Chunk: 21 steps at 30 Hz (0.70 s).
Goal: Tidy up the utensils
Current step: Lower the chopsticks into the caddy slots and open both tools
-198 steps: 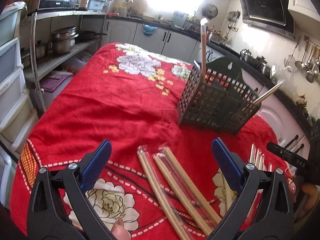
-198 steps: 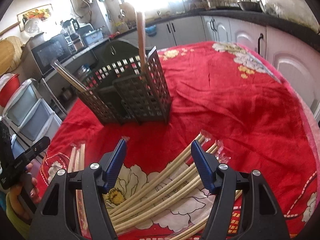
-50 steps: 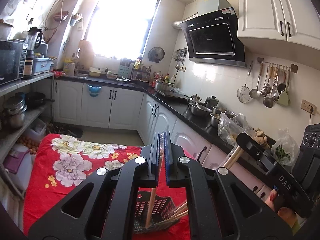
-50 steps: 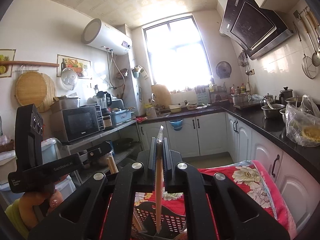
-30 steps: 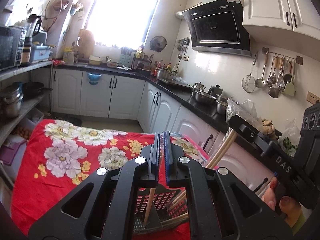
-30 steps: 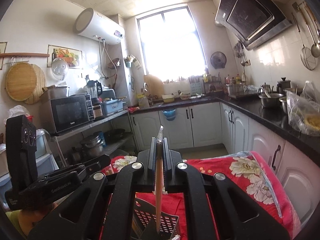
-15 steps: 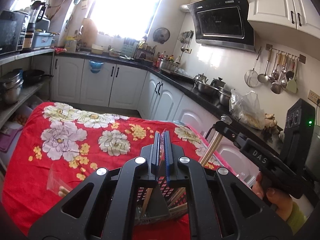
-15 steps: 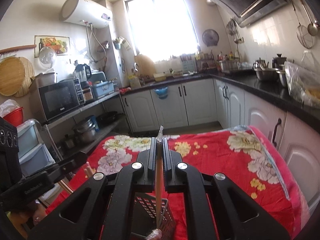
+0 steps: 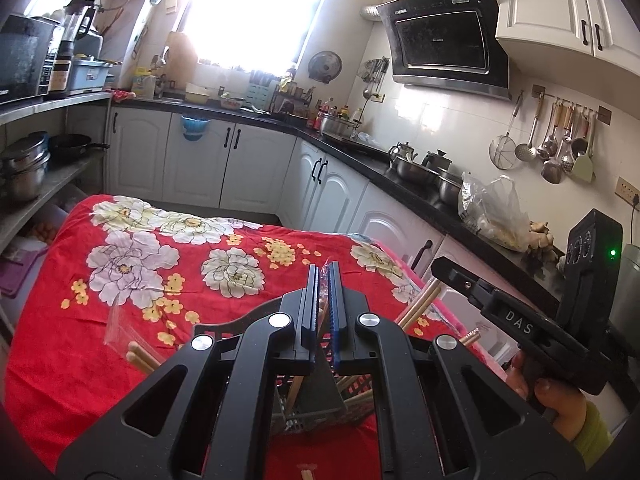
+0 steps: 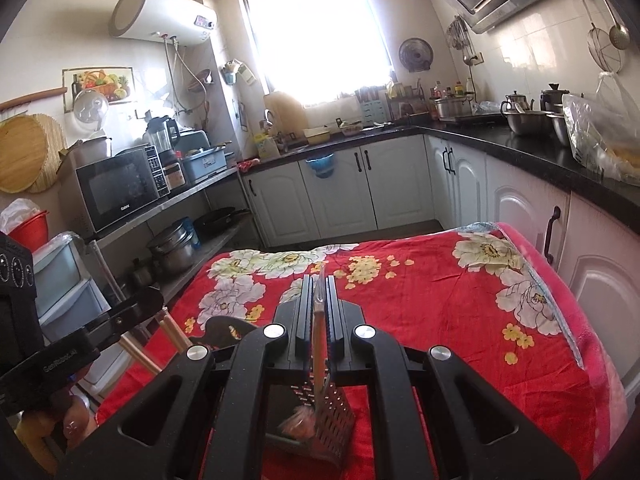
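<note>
My left gripper [image 9: 324, 280] is shut on a plastic-wrapped pair of wooden chopsticks [image 9: 296, 390], whose lower end reaches into the dark slotted utensil basket [image 9: 316, 416] below. My right gripper [image 10: 319, 292] is shut on another wrapped chopstick pair [image 10: 318, 364] that hangs down into the same basket [image 10: 332, 424]. Several chopsticks [image 9: 416, 306] lean out of the basket's right side. The right gripper shows at the right of the left wrist view [image 9: 452, 270], and the left gripper shows at the left of the right wrist view [image 10: 148, 300]. Both are above the basket.
The basket stands on a table under a red flowered cloth [image 9: 132, 264]. More wrapped chopsticks [image 9: 140, 356] lie on the cloth left of the basket. White cabinets and a black counter [image 10: 520, 152] run around the table. A shelf with pots and a microwave [image 10: 116, 196] stands at the left.
Both grippers have tilted and lowered toward the basket with their chopsticks, which now reach deeper into it. More of the red cloth shows than a second ago.
</note>
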Each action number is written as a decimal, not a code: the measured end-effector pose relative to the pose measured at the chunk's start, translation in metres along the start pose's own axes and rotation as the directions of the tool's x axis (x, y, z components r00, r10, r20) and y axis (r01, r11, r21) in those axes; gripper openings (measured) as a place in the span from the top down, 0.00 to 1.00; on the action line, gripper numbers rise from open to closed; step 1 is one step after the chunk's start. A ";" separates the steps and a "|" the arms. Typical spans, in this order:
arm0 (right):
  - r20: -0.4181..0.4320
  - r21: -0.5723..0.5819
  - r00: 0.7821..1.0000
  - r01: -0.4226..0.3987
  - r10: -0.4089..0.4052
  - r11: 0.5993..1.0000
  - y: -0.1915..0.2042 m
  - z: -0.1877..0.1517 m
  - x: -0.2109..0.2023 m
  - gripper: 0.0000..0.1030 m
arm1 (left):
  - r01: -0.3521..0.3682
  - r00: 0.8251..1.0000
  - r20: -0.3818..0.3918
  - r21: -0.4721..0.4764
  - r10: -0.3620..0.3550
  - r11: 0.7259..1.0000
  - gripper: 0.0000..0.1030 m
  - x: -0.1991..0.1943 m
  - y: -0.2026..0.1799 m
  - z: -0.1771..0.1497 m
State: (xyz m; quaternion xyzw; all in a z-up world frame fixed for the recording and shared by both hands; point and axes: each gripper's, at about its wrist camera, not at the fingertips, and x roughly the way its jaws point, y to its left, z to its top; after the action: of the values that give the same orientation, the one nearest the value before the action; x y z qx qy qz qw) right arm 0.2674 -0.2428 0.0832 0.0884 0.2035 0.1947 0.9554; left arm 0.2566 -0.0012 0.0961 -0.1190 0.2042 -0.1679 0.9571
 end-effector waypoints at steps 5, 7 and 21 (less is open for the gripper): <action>-0.025 -0.011 1.000 0.004 -0.004 1.000 0.003 -0.004 -0.005 0.92 | -0.004 1.000 -0.004 -0.003 0.004 1.000 0.98 -0.005 -0.001 -0.002; -0.032 -0.013 0.999 0.008 -0.008 1.000 0.003 -0.006 -0.007 0.85 | -0.004 1.000 -0.004 -0.009 0.004 1.000 0.98 -0.008 0.001 -0.003; -0.035 0.000 0.999 0.025 -0.025 1.000 0.003 -0.012 -0.034 0.69 | -0.023 1.000 -0.007 -0.031 0.023 0.999 0.98 -0.024 0.007 -0.007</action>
State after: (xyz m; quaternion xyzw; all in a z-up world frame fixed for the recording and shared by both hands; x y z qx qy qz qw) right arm 0.2329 -0.2531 0.0847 0.0828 0.2212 0.1843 0.9541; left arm 0.2344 0.0133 0.0960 -0.1307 0.2114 -0.1540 0.9563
